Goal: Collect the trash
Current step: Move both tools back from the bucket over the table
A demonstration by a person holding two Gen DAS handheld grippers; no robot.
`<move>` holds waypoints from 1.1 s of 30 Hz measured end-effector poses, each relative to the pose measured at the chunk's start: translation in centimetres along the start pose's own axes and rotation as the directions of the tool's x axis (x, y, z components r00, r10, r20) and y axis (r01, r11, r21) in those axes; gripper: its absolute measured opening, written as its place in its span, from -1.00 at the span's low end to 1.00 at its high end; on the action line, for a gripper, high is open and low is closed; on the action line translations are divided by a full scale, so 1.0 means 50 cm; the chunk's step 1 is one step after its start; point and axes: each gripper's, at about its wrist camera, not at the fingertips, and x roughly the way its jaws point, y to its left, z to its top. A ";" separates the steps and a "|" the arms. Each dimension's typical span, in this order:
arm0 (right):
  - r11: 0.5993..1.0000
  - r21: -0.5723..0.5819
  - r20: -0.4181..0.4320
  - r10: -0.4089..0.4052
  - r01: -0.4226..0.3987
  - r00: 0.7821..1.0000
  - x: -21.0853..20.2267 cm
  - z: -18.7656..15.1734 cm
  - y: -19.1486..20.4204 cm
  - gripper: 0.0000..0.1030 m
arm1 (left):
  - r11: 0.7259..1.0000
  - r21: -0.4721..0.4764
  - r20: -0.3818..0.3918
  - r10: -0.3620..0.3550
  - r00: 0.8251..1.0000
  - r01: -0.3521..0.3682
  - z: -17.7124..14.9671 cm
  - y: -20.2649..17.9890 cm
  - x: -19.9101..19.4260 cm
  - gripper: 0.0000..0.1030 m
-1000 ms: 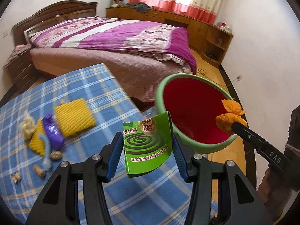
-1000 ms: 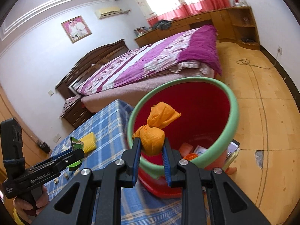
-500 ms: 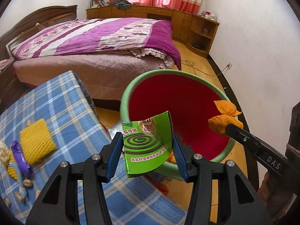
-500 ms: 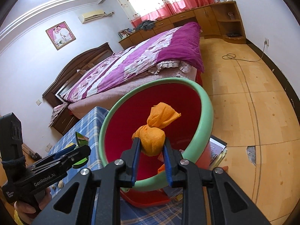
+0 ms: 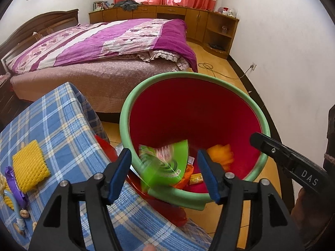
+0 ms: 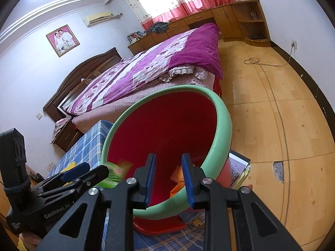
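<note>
Two tools gape empty over the green-rimmed red plastic bin (image 5: 259, 115): left tool (image 5: 164, 172) just widened, the flimsy green cardboard coil packet (image 5: 165, 165) fluttering free; right tool (image 6: 168, 179) parted too, the soft orange cloth bundle (image 5: 222, 154) dropped.

My left gripper (image 5: 164, 174) points steeply down, and its jaws have just been opening; nothing is pressed between the blue pads (image 5: 120, 172) now. My right gripper (image 6: 168, 181) tilts down too, jaws narrowly parted and empty. A bit of my right hand (image 5: 301, 205) shows behind it.
</note>
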 end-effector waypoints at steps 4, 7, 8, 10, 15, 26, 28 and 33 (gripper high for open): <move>1.000 0.002 0.000 0.001 -0.001 1.000 0.000 0.000 -0.002 -0.39 | 1.000 -0.015 0.008 -0.001 1.000 0.001 -0.002 0.005 -0.003 0.34; 1.000 0.002 0.000 0.001 -0.001 1.000 0.000 -0.002 -0.002 -0.36 | 1.000 -0.025 0.014 0.006 1.000 -0.005 -0.004 0.011 -0.011 0.35; 1.000 0.002 0.000 0.002 -0.002 1.000 0.000 -0.002 -0.001 -0.34 | 1.000 -0.030 0.015 0.007 1.000 -0.007 -0.004 0.013 -0.013 0.35; 1.000 0.001 -0.001 0.004 -0.004 1.000 0.000 -0.003 -0.002 -0.31 | 0.999 -0.045 0.013 0.007 1.000 -0.006 -0.006 0.020 -0.017 0.35; 1.000 -0.003 -0.003 0.020 -0.020 1.000 -0.006 -0.013 0.011 -0.10 | 0.996 -0.083 0.009 0.011 1.000 -0.010 -0.019 0.036 -0.030 0.35; 0.999 -0.008 -0.014 0.041 -0.041 0.999 -0.020 -0.028 0.049 0.20 | 0.987 -0.156 0.020 0.050 0.999 -0.046 -0.054 0.088 -0.088 0.35; 0.999 -0.011 -0.014 0.043 -0.044 0.999 -0.023 -0.027 0.053 0.21 | 0.984 -0.170 0.022 0.059 0.998 -0.055 -0.060 0.101 -0.098 0.35; 0.998 -0.025 -0.012 0.053 -0.053 0.999 -0.032 -0.031 0.075 0.27 | 0.974 -0.210 0.024 0.091 0.996 -0.084 -0.077 0.135 -0.122 0.35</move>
